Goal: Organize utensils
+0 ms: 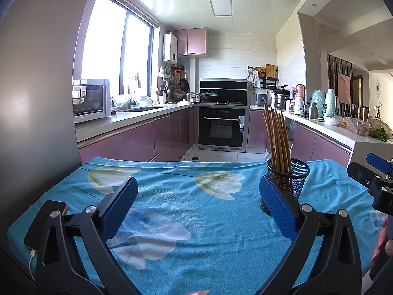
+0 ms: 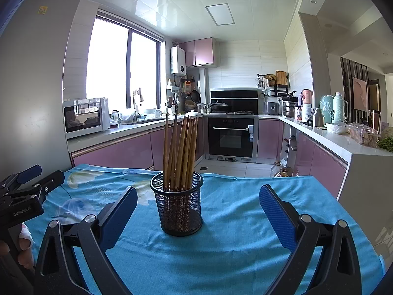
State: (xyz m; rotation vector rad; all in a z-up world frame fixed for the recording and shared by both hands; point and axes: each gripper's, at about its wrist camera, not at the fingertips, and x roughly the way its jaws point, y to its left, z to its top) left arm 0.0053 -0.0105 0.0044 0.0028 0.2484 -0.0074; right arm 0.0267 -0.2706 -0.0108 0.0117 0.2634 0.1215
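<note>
A black mesh cup (image 2: 180,211) stands upright on the table with the blue flowered cloth (image 2: 233,221). Several wooden chopsticks (image 2: 181,152) stand in it. My right gripper (image 2: 197,196) is open and empty, with the cup between its fingers, nearer the left one. In the left wrist view the cup (image 1: 292,179) and chopsticks (image 1: 277,140) are just behind the right finger (image 1: 277,211) of my left gripper (image 1: 197,191), which is open and empty over the cloth (image 1: 184,221). The right gripper (image 1: 375,179) shows at the right edge there; the left gripper (image 2: 29,186) shows at the left edge of the right wrist view.
A phone (image 1: 49,221) with a charging cable lies at the table's left edge. A grey fridge (image 1: 36,98) stands on the left. Beyond the table are pink kitchen cabinets, an oven (image 1: 222,127) and a cluttered counter (image 2: 331,132) on the right.
</note>
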